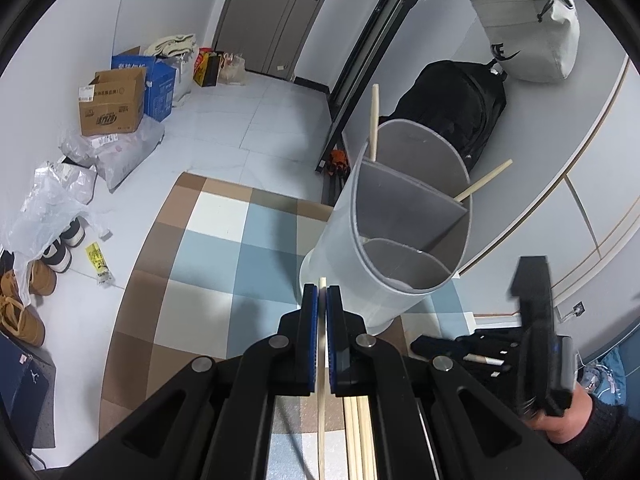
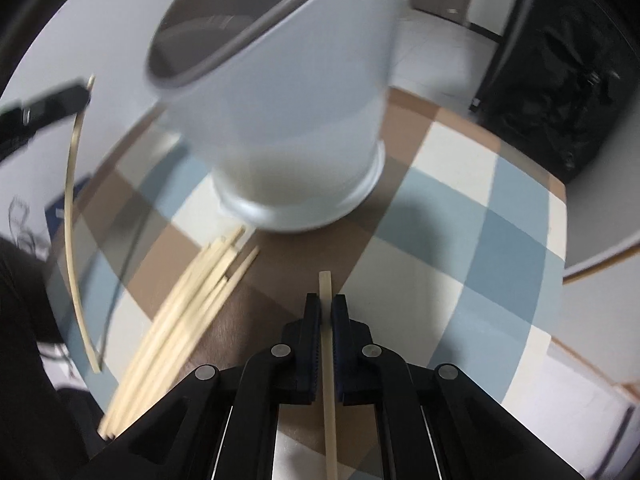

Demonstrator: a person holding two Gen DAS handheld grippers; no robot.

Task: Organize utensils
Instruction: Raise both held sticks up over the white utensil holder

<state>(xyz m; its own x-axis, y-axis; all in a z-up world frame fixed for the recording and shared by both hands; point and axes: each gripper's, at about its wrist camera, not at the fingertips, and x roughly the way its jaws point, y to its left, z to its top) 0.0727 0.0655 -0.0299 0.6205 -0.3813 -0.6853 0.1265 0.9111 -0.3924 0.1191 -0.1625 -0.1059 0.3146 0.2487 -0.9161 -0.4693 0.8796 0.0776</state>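
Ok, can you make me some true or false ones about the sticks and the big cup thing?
1. The left tool is shut on a chopstick. True.
2. The right tool is empty. False: it is also shut on a chopstick.
3. The grey holder has dividers inside. True.
4. No sticks are in the holder yet. False: two sticks already poke out of it.
5. A pile of loose chopsticks lies on the checked cloth. True.
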